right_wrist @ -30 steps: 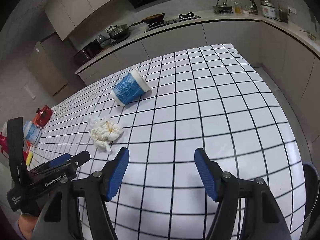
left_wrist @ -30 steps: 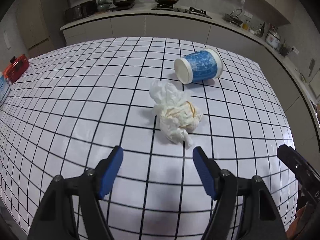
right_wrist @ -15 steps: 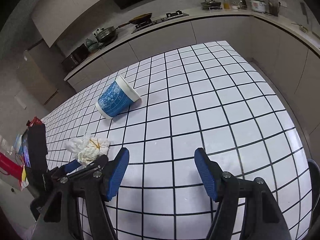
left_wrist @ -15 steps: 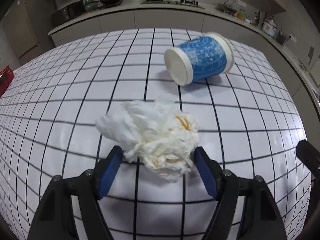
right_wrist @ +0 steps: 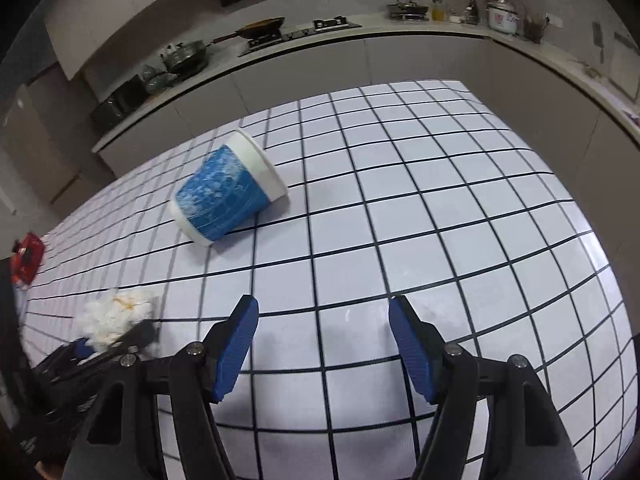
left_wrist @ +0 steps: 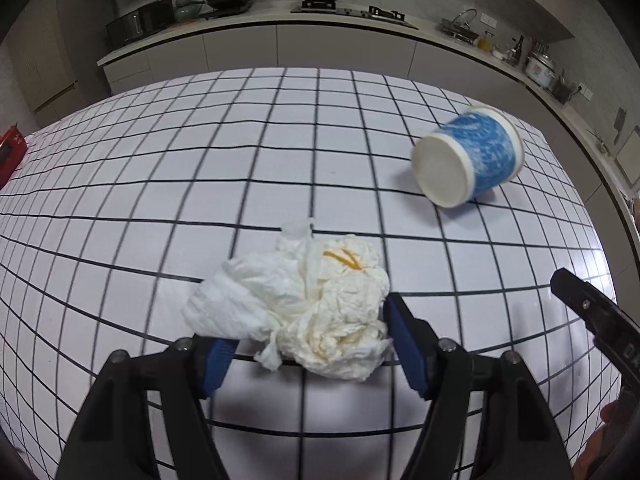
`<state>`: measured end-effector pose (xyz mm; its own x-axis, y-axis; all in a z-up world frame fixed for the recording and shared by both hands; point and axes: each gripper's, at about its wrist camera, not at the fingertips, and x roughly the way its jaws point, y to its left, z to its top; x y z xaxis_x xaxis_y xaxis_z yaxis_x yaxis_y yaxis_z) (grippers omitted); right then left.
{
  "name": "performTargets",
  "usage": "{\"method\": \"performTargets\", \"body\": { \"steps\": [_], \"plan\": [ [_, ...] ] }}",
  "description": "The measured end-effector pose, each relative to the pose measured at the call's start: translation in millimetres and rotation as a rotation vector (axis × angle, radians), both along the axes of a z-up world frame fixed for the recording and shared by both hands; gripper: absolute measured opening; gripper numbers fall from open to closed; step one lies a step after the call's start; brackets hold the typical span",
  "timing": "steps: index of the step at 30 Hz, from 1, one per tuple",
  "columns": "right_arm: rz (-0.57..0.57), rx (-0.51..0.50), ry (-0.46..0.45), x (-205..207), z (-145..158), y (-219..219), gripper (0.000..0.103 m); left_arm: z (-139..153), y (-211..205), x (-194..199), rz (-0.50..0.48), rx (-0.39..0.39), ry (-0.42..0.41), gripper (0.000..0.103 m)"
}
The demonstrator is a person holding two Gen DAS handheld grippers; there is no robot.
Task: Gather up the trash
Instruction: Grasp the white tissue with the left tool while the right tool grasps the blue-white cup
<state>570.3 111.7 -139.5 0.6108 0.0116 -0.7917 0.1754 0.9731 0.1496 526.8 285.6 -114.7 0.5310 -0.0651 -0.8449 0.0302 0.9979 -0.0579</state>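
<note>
A crumpled white tissue (left_wrist: 304, 304) with orange stains lies on the white checked table, between the blue pads of my left gripper (left_wrist: 310, 344). The jaws stand wide on either side of the wad. The tissue also shows in the right wrist view (right_wrist: 114, 314) at the left, with the left gripper (right_wrist: 116, 340) around it. A blue and white paper cup (left_wrist: 468, 160) lies on its side at the right, also in the right wrist view (right_wrist: 228, 194). My right gripper (right_wrist: 324, 340) is open and empty above the table, short of the cup.
A red object (right_wrist: 26, 256) sits at the table's far left edge. The table's right edge (right_wrist: 600, 248) drops off to the floor. A kitchen counter (left_wrist: 280, 24) with pans and appliances runs behind the table.
My left gripper has moved forward until the tissue sits between its pads. My right gripper has moved closer to the cup. Both stay open.
</note>
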Motion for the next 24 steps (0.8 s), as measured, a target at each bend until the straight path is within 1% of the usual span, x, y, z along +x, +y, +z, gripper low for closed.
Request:
{"method": "performTargets", "body": {
  "steps": [3,9,14,17,20,22,24],
  "plan": [
    [-0.04,-0.037,0.012,6,-2,3,0.07,2,14,-3,0.012,0.006,-0.012,0.071],
    [-0.061,-0.046,0.019,18,0,13,0.07,3,40,-7,0.033,0.003,-0.02,0.071],
    [-0.08,-0.045,0.015,27,4,21,0.07,-1,47,-5,0.038,-0.009,-0.013,0.071],
    [-0.091,-0.053,0.014,27,6,26,0.07,2,53,-4,0.03,-0.038,-0.002,0.071],
    [-0.103,-0.051,0.018,25,6,29,0.07,11,50,-4,0.013,-0.05,-0.02,0.072],
    [-0.109,-0.055,0.023,25,6,32,0.07,15,48,-5,0.001,-0.055,-0.033,0.076],
    [-0.114,-0.041,0.024,25,7,33,0.07,16,45,-2,-0.009,-0.056,-0.03,0.077]
  ]
}}
